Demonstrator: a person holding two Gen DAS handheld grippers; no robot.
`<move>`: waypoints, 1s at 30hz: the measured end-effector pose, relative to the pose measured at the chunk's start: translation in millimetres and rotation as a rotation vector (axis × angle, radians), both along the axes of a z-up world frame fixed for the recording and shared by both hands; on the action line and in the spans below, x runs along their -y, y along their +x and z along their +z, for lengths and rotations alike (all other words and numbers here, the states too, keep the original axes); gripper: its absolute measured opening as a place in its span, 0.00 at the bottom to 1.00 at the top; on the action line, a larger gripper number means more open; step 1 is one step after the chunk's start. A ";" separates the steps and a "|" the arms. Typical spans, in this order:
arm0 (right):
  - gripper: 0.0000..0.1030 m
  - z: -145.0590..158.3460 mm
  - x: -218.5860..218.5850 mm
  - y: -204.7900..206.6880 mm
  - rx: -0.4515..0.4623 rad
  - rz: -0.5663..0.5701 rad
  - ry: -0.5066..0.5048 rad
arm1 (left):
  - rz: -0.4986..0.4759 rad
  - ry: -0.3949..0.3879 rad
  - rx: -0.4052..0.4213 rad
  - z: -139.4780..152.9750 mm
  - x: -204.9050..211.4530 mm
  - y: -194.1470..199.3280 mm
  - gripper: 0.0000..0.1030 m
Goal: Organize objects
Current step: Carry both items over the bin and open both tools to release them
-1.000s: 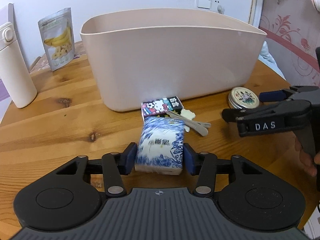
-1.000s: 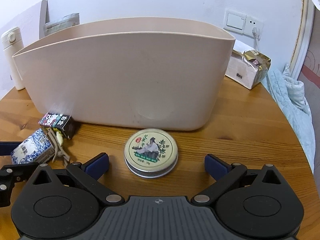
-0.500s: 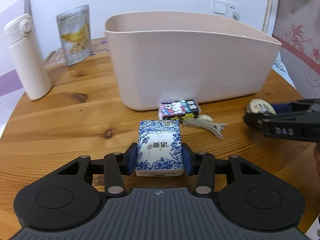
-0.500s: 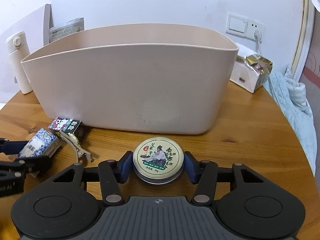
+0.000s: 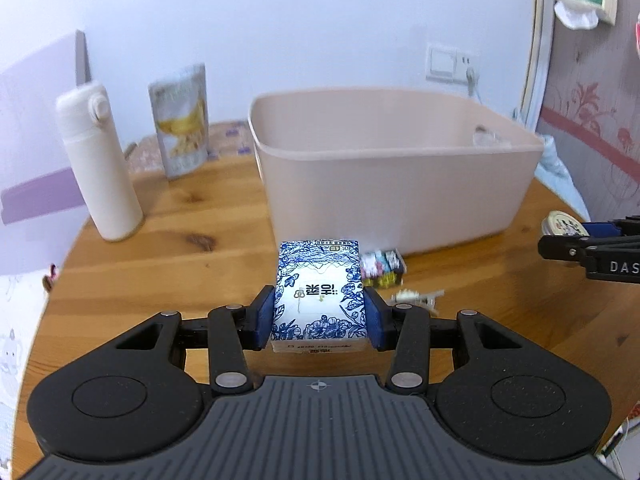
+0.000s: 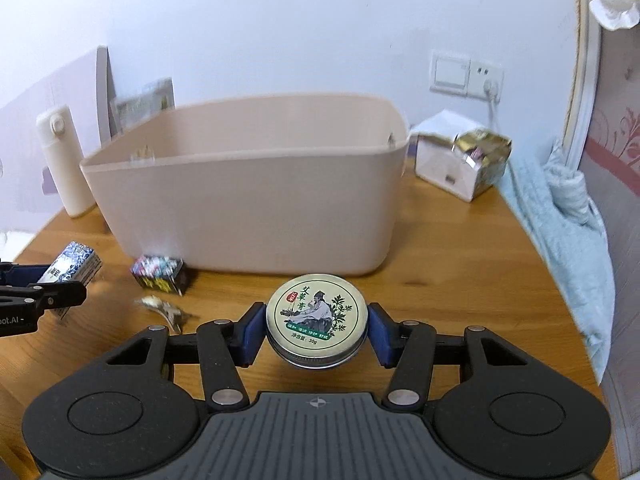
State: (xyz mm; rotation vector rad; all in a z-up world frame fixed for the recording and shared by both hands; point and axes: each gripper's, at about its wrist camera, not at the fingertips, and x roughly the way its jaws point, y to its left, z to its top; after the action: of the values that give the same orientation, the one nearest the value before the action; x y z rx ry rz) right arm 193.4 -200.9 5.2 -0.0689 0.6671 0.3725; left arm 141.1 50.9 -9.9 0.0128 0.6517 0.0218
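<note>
The left gripper (image 5: 319,317) is clamped on a blue-and-white floral tissue pack (image 5: 318,304), its blue pads pressed against the pack's two sides, and the pack hangs clear above the round wooden table (image 5: 168,256). The right gripper (image 6: 316,330) has a round balm tin (image 6: 316,318) squeezed between its pads, lid up with a printed figure and green leaves; this tin too is off the tabletop. Both held things sit in front of the beige plastic bin (image 6: 256,204), which stands open on the table beyond them. A small patterned box (image 6: 159,274) lies on the wood close to the bin's near wall, and a pale hair clip (image 6: 166,310) lies just in front of that box. To the bin's left stand a white flask (image 5: 98,164) and a banana-chip pouch (image 5: 180,120)
</note>
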 end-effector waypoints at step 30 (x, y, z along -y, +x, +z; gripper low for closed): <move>0.50 106.3 -4.0 49.2 0.222 -0.049 0.065 | -0.047 0.020 0.173 88.2 5.4 78.8 0.45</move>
State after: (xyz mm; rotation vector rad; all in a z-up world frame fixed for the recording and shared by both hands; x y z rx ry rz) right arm 242.6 -196.9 111.5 -0.0314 0.4358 0.3337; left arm 220.0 45.5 78.2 0.0445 0.4784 -0.0155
